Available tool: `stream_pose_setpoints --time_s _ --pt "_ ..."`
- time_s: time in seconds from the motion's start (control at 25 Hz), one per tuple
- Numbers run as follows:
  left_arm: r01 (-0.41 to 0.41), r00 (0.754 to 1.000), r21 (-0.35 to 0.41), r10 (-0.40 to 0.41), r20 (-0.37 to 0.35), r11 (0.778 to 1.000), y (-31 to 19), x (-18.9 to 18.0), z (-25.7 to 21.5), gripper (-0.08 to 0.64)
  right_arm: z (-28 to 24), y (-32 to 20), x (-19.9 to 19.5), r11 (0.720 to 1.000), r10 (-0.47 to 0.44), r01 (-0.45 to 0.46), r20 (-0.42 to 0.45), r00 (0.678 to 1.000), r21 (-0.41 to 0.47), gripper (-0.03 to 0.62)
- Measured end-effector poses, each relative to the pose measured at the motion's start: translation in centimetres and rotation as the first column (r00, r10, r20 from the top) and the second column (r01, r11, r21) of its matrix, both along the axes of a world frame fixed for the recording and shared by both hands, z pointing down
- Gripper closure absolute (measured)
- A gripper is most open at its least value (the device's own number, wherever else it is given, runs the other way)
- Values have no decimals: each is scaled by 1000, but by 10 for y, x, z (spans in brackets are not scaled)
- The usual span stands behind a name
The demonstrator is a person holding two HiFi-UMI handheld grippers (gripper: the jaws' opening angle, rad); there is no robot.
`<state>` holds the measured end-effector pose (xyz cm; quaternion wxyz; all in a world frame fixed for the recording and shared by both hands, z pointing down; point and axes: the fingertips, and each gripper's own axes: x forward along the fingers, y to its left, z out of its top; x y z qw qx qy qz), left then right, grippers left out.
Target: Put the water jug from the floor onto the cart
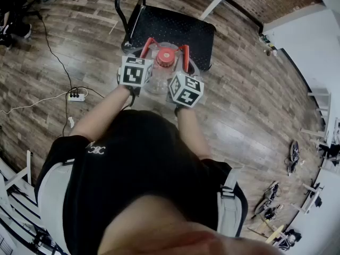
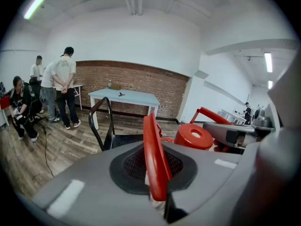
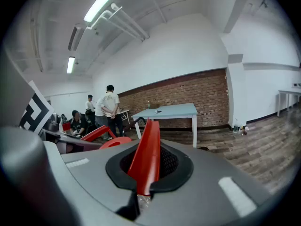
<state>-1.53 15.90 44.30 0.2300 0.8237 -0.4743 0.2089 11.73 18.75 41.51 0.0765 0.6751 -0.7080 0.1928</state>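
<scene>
The water jug (image 1: 158, 82) is clear with a red cap (image 1: 166, 57) and two red handles. It hangs between my grippers at the near edge of the black cart (image 1: 175, 28). My left gripper (image 1: 145, 53) is shut on the left red handle (image 2: 154, 159), and my right gripper (image 1: 183, 62) is shut on the right red handle (image 3: 146, 154). In the left gripper view the cap (image 2: 193, 135) sits just right of the held handle. The jug's base is hidden, so I cannot tell whether it touches the floor.
The cart's black push bar (image 1: 121, 9) rises at its far left. A power strip (image 1: 76, 96) and cables lie on the wood floor to the left. A light-blue table (image 2: 124, 97) and standing people (image 2: 63, 86) are beyond the cart. Shoes (image 1: 292, 158) lie on the right.
</scene>
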Motion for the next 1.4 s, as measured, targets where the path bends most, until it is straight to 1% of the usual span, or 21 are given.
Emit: stream_pose_setpoints --time_s 0.12,0.4,0.64,0.84,1.08,1.24,1.4 --pt "-4 1000 5 4 5 1000 1 -10 2 548 2 2 -12 1000 -3 3 -23 1000 2 569" --pt "-27 1000 38 27 2 999 -8 -26 -5 546 -1 -4 -32 1000 9 -9 -39 999 7 569" --pt "-55 998 51 56 -4 997 -25 -44 -6 546 -1 -16 -51 999 48 -48 -11 999 17 566" --pt "-84 996 57 85 -5 995 -38 -63 -6 545 -1 -27 -72 997 72 -71 -20 997 23 565" --pt "-118 993 69 118 3 991 -49 -76 -3 545 2 -32 -87 995 99 -99 -32 995 8 565" --pt "-124 992 65 124 -3 990 -51 -79 -2 545 4 -35 -91 994 105 -105 -38 994 -5 563" --pt "-103 995 77 104 -8 992 -59 -84 -4 545 4 -44 -96 997 83 -83 -41 996 1 563"
